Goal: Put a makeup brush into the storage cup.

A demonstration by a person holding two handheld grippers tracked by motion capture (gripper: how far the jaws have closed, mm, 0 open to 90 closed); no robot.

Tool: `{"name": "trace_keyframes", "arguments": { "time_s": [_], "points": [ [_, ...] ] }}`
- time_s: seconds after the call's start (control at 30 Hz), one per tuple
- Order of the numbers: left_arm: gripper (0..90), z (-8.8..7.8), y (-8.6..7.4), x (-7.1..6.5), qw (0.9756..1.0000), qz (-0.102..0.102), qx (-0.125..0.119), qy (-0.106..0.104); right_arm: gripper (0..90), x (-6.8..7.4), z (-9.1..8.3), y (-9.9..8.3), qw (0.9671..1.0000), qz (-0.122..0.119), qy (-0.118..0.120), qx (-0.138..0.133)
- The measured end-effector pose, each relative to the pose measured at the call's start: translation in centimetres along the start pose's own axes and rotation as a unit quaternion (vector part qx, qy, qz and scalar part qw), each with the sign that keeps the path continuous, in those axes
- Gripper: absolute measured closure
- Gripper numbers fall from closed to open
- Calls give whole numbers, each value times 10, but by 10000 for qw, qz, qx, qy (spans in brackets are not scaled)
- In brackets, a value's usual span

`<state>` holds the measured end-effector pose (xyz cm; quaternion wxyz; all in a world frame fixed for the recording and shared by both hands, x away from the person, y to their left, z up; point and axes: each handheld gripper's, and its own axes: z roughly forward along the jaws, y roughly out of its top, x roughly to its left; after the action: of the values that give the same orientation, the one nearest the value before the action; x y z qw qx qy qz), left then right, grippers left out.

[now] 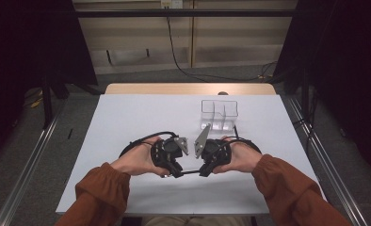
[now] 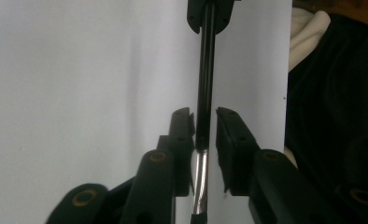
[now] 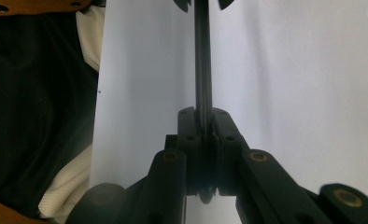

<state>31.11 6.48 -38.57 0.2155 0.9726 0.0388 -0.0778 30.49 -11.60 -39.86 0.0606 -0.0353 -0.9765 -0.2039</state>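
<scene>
A thin black rod [image 1: 189, 172] with a shiny silver section, perhaps a pen, spans the gap between my two grippers, low over the white table [image 1: 127, 117]. In the right gripper view the right gripper [image 3: 203, 114] is shut on the rod [image 3: 203, 60]. The rod [image 2: 205, 70] runs between the jaws of the left gripper [image 2: 204, 116], which stand slightly apart, with a sliver of space on one side. In the high view the left gripper [image 1: 178, 173] and right gripper [image 1: 202, 172] face each other, a hand on each.
A clear plastic box [image 1: 219, 113] with compartments stands on the table beyond the right hand. The table's near edge runs just behind both grippers, with dark clothing [image 2: 336, 116] past it. Metal rails flank the table on the floor.
</scene>
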Motion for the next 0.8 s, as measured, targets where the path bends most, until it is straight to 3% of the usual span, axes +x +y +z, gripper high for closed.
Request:
{"name": "trace_keyframes", "arguments": {
  "time_s": [0.23,0.4,0.53,0.67,0.8],
  "points": [
    [502,-2,-7,2,9991,-147,-344,175,840,0,-2,-4,9999,136,-11,-49],
    [320,-1,-12,0,9968,-290,-624,400,840,-1,-3,-8,9998,180,-6,-121],
    [198,-3,-16,1,9944,-396,-824,536,840,-1,-4,-12,9995,242,-53,-198],
    [109,-6,-24,2,9900,-524,-1099,708,840,-1,-7,-18,9990,335,-68,-270],
    [70,-9,-33,4,9859,-643,-1337,768,840,1,-7,-23,9988,372,-67,-325]
  ]
}}
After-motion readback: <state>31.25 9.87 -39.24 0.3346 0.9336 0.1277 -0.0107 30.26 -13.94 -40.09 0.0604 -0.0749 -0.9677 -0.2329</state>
